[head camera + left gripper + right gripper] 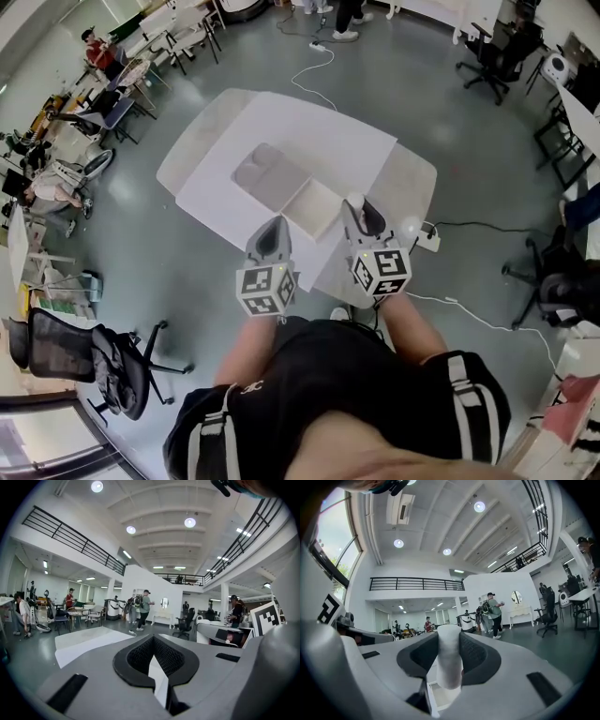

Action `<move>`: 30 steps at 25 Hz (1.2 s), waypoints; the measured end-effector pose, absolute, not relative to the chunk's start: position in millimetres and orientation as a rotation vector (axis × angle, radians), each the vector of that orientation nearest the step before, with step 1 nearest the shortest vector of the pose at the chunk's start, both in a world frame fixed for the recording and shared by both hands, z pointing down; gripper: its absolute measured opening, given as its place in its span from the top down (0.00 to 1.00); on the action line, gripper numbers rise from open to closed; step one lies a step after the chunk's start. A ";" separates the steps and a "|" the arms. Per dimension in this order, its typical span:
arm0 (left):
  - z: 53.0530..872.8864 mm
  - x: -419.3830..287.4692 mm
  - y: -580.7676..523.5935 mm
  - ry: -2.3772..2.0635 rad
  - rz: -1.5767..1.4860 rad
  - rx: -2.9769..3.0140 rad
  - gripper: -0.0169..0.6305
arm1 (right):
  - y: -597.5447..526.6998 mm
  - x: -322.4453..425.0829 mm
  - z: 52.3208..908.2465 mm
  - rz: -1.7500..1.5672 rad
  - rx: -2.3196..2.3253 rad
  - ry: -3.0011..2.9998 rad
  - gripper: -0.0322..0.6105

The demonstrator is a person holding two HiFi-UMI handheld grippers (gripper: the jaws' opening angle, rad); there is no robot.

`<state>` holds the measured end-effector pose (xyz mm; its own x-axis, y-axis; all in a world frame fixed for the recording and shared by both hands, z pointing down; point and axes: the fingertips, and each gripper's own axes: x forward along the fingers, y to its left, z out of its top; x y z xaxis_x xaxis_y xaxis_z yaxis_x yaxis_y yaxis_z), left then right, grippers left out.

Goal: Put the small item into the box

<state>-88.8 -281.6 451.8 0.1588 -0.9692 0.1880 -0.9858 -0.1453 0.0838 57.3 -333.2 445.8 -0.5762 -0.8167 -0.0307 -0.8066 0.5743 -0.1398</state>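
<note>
In the right gripper view a small white cylinder stands upright between the dark pads of my right gripper, which is shut on it. From the head view, that gripper hovers at the near right corner of the open box, and the small white item pokes out at its tip. The box has a white tray and a grey lid laid flat on the white table. Part of the tray shows under the right jaws. My left gripper is shut and empty, near the tray's front left.
A white power strip with its cable lies on the floor to the right of the table. A black office chair stands at the lower left. Desks, chairs and people fill the far edges of the room.
</note>
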 end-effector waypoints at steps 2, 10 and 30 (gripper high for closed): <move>452.9 -92.7 -290.0 -1.928 0.133 2.232 0.97 | -340.0 54.2 446.5 -0.157 -1.397 2.715 0.75; 457.5 -118.9 -322.4 -1.912 0.128 2.237 0.97 | -365.7 26.4 453.0 -0.112 -1.433 2.746 0.75; 462.7 -165.2 -332.2 -1.938 0.067 2.186 0.97 | -406.6 -43.1 552.8 0.031 -1.346 3.290 0.75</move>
